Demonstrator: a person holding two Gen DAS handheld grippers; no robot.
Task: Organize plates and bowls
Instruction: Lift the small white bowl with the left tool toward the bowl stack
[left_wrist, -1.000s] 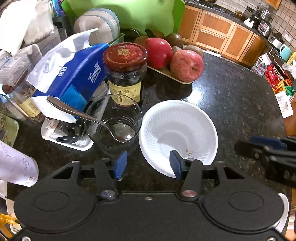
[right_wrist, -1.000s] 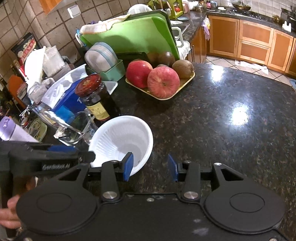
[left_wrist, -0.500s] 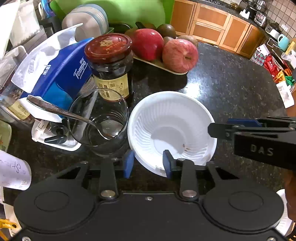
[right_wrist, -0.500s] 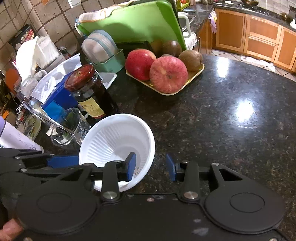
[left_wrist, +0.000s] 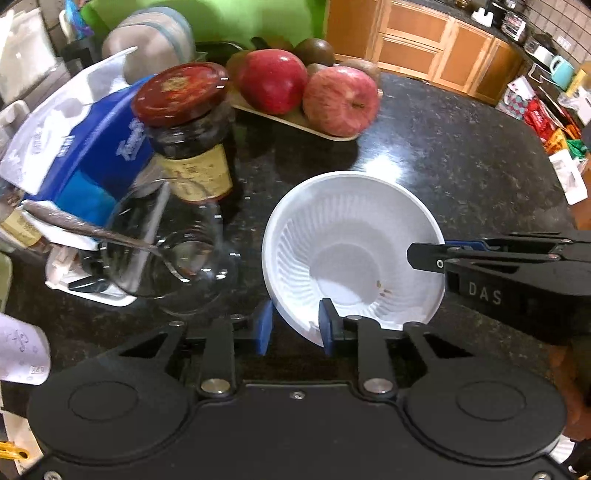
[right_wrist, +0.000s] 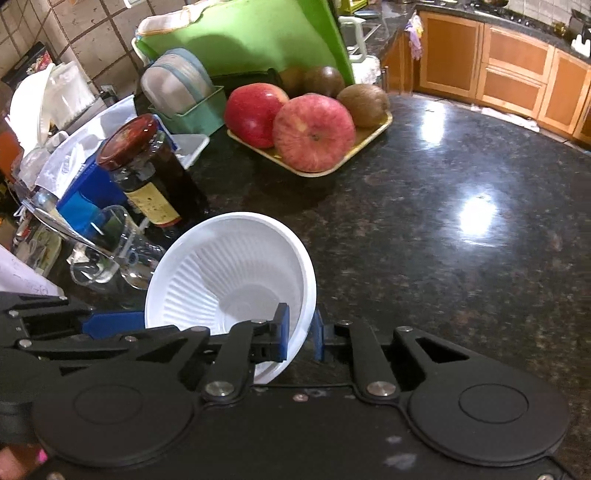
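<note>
A white ribbed plastic bowl (left_wrist: 351, 251) is tilted on the dark granite counter (left_wrist: 461, 158); it also shows in the right wrist view (right_wrist: 229, 269). My left gripper (left_wrist: 295, 325) has its jaws on either side of the bowl's near rim, with a gap still showing. My right gripper (right_wrist: 300, 332) is shut on the bowl's right rim, one pad inside and one outside; its fingers (left_wrist: 428, 254) reach in from the right in the left wrist view.
A glass cup with a spoon (left_wrist: 166, 251) stands just left of the bowl. Behind it are a dark jar with a red lid (left_wrist: 184, 129), a blue tissue pack (left_wrist: 85, 155) and a tray of apples and kiwis (right_wrist: 310, 129). A rack of plates (right_wrist: 181, 88) stands by the green board.
My right gripper moved left and closed on the bowl's right rim, tilting the bowl up. My left gripper narrowed around the near rim.
</note>
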